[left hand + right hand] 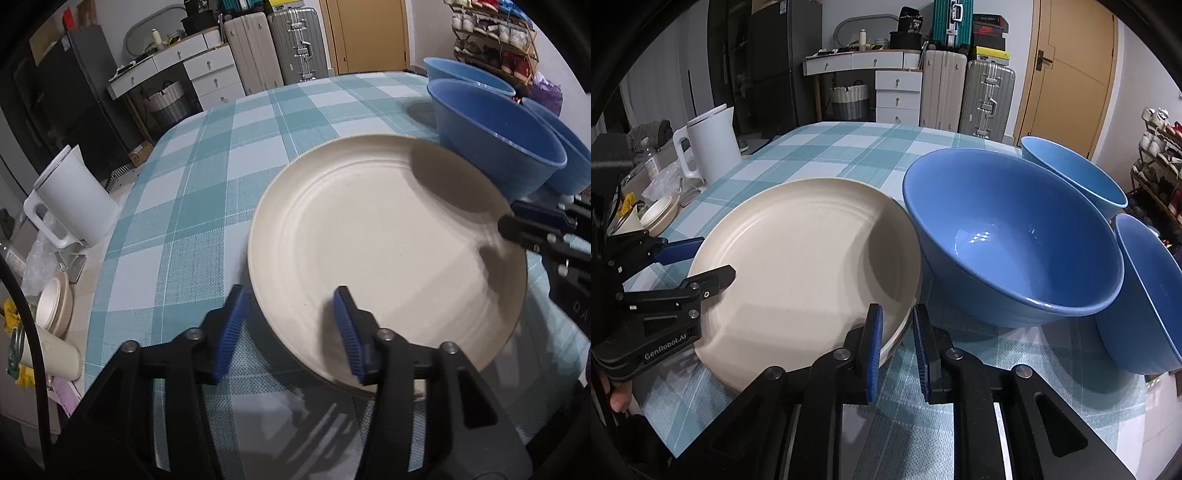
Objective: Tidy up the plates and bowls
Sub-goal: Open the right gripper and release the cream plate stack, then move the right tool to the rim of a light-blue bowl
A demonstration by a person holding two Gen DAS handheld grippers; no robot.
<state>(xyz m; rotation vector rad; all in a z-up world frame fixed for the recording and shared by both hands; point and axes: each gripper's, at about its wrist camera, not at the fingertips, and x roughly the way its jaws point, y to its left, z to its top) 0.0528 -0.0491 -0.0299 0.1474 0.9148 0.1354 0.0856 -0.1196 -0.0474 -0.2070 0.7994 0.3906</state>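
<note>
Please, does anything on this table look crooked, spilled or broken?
Nothing looks spilled or broken. The cream plate looks slightly askew: near the right hand-held gripper a second rim shows beneath it, not lined up, and its far edge crowds the large blue bowl.

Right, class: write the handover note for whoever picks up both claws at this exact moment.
Left claw: open, straddling one rim of the round cream plate, not gripping.
Right claw: shut on the plate's other rim.
Things: the plate sits on the teal checked tablecloth; a second rim seems to show beneath it. Three deep blue bowls stand beside it, unstacked.
Done: plates appear stacked.
Left: release the plate, then probably nest the bowls.
</note>
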